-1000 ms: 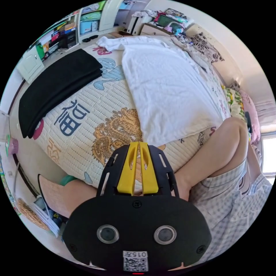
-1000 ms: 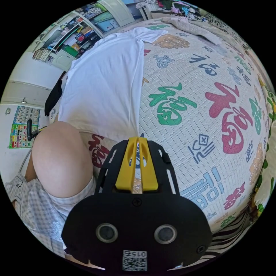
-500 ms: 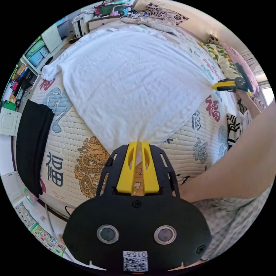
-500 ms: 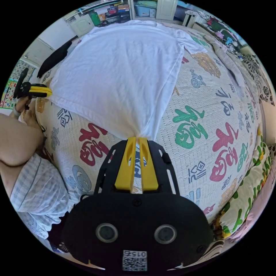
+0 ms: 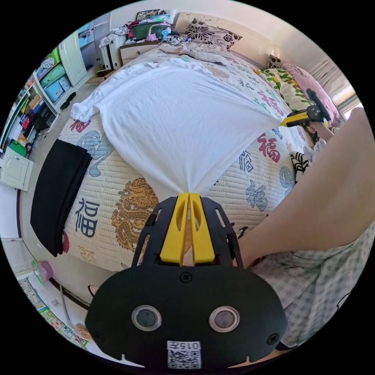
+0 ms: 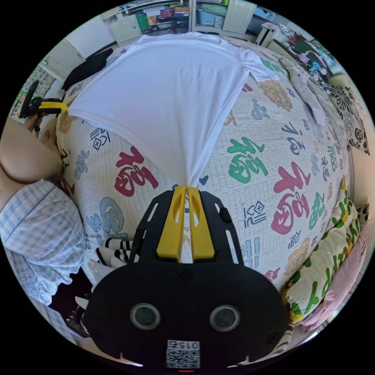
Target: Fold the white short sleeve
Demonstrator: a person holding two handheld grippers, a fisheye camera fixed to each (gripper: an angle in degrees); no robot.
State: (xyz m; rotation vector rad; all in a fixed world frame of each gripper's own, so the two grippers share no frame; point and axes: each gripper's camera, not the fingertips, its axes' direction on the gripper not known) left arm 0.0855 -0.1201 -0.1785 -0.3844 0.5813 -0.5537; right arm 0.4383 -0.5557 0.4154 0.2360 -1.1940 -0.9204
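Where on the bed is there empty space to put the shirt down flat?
The widest bare stretch of quilt lies between the white shirt and the flowered pillows. A narrower strip runs between the shirt and the folded black garment. The head of the bed is crowded with a crumpled cloth. Each claw, left and right, pinches a hem corner.

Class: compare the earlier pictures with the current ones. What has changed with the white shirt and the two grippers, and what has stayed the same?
The white shirt, slack a second ago, is now pulled taut between the left gripper and right gripper, which have moved apart. Both stay shut on its hem corners. The folded black garment stayed put.
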